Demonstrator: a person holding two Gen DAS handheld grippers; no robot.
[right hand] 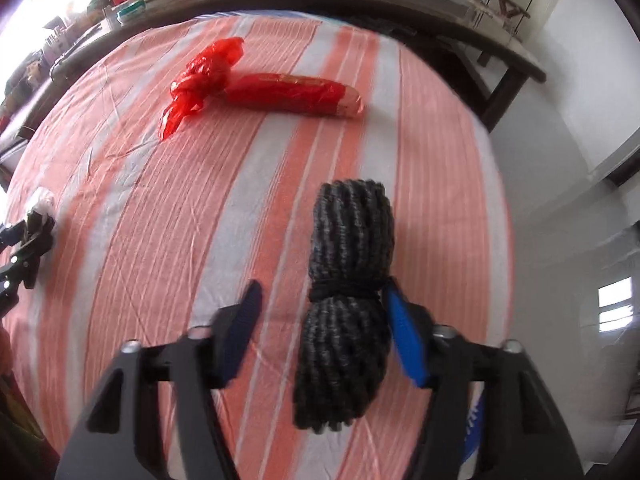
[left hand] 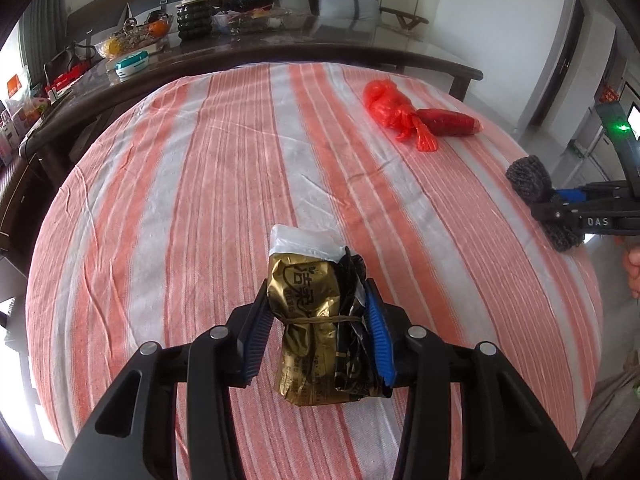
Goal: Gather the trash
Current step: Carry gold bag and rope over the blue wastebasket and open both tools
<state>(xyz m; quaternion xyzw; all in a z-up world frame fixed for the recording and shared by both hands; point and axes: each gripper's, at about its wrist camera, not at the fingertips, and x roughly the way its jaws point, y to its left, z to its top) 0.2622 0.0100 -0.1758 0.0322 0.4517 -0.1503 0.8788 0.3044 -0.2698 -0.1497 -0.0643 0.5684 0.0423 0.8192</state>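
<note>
While the left gripper point(left hand: 318, 334) sits low over the striped cloth point(left hand: 208, 184) covering the desk, its jaws are closed on the gold-and-black wrapper bundle point(left hand: 310, 332), both blue pads pressed to its sides; bundle is bound by a rubber band, white plastic showing at its far end. Right gripper point(right hand: 320, 330): jaws apart; the grey rope bundle point(right hand: 346, 304) lies between them, touching the right pad point(right hand: 406, 344), clear gap to the left pad point(right hand: 240, 330); whether it is borne by the jaws or rests on the cloth, cannot tell. Red plastic bag point(right hand: 202, 80), knotted, lies far across the cloth, touching a red-wrapped roll point(right hand: 294, 94) on its side. Beyond, a dark cluttered table point(left hand: 280, 40).
</note>
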